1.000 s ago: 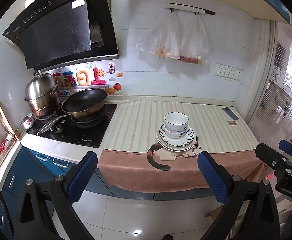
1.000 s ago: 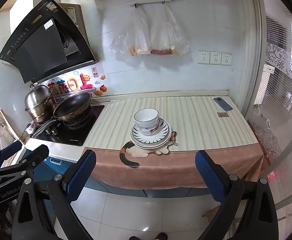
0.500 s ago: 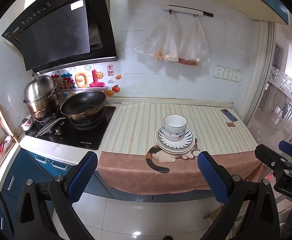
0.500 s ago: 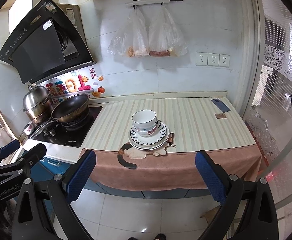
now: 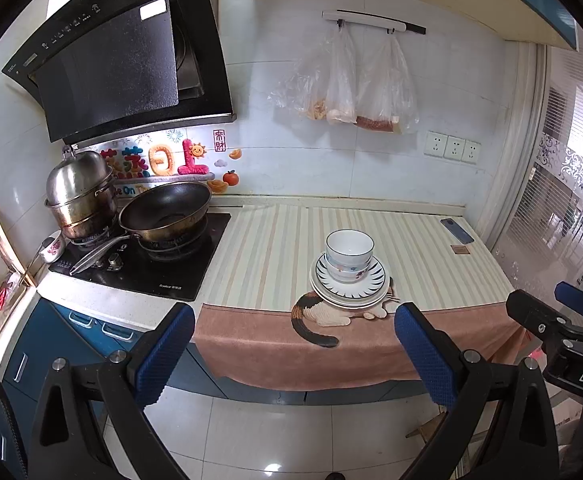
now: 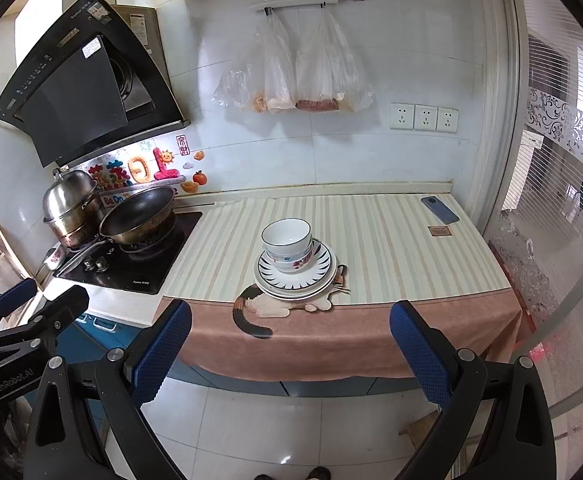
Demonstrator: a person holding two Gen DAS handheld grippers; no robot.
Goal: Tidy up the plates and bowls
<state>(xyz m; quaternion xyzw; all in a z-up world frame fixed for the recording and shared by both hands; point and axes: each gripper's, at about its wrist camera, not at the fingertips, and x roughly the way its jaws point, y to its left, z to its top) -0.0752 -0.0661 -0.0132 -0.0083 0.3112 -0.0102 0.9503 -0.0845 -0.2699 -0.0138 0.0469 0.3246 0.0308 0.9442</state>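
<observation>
Black tongs, blue textured pads, silver screws.

White tiled wall, striped counter w/ stove, pale floor tiles.

The striped counter lies open on both sides of the stack of plates and bowls, which stands near the front edge on a cat-shaped mat. To the left of the stack a broad bare strip runs as far as the stove, where a black pan with its handle pointing forward and a steel pot block the way. To the right the surface is bare up to a phone and a small brown square near the far corner. Plastic bags hang on the wall well above the stack, leaving the space over it free.
</observation>
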